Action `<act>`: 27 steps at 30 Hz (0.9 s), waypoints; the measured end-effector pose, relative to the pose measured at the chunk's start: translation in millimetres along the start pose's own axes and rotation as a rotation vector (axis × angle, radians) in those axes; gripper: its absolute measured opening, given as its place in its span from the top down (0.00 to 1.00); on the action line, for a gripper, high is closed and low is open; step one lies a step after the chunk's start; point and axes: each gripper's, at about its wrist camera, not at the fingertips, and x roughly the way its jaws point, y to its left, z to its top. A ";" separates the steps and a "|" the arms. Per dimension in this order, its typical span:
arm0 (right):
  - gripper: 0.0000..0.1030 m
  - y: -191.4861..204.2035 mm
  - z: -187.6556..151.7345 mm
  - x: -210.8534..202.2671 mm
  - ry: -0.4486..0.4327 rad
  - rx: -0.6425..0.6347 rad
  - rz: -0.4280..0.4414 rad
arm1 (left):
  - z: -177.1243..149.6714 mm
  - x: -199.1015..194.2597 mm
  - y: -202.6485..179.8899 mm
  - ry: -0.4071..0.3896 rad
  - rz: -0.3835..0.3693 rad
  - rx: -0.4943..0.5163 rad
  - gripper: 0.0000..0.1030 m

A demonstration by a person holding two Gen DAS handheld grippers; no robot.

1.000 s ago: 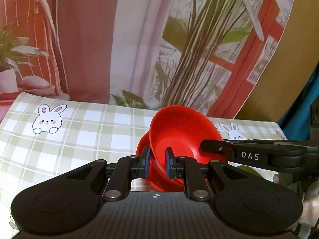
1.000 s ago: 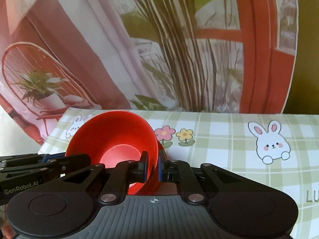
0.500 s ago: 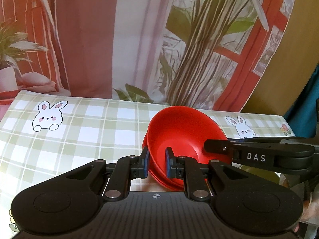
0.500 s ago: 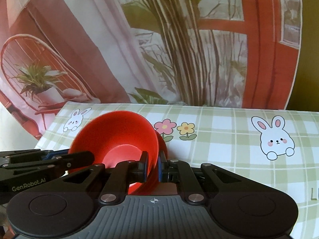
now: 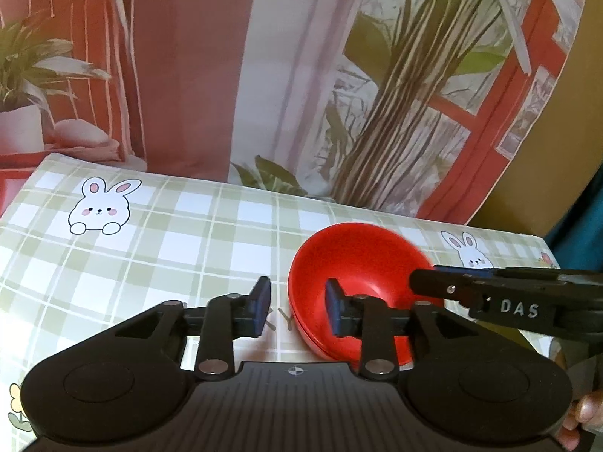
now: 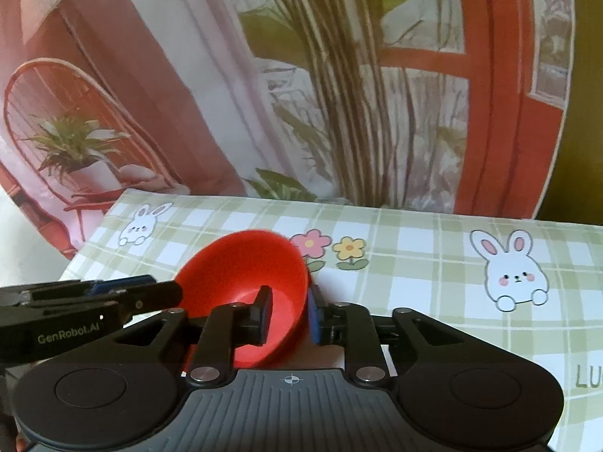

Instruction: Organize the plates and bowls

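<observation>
A red bowl (image 5: 358, 275) sits nested in another red bowl on the checked tablecloth (image 5: 169, 233). My left gripper (image 5: 297, 307) is open, its jaws straddling the stack's near-left rim without pinching it. My right gripper (image 6: 288, 314) is open too, its jaws on either side of the bowl's (image 6: 245, 275) right rim with a gap showing. The right gripper also shows in the left wrist view (image 5: 444, 282), at the bowl's right side. The left gripper reaches in from the left in the right wrist view (image 6: 143, 290).
The green-and-white cloth carries bunny prints (image 5: 100, 207) and flower prints (image 6: 328, 248). A printed backdrop of curtain, plant and red window frame (image 6: 377, 94) stands right behind the table's far edge.
Both grippers have opened and let go of the bowl rims. The upper bowl, held tilted above the lower one, has dropped down and now sits nested in it.
</observation>
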 end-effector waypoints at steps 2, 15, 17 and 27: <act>0.80 -4.5 0.6 2.6 0.009 0.015 -0.004 | -1.9 3.7 0.1 0.009 -0.004 -0.013 0.67; 0.84 -14.5 -6.6 24.5 0.107 0.149 0.029 | -16.1 18.9 -0.1 0.031 -0.026 -0.095 0.81; 0.88 -12.7 -7.3 22.7 0.105 0.151 0.030 | -18.2 17.6 0.0 0.030 -0.021 -0.098 0.81; 0.89 1.3 -20.6 -14.1 0.041 0.172 0.045 | -27.3 -16.3 -4.7 0.010 0.003 -0.091 0.82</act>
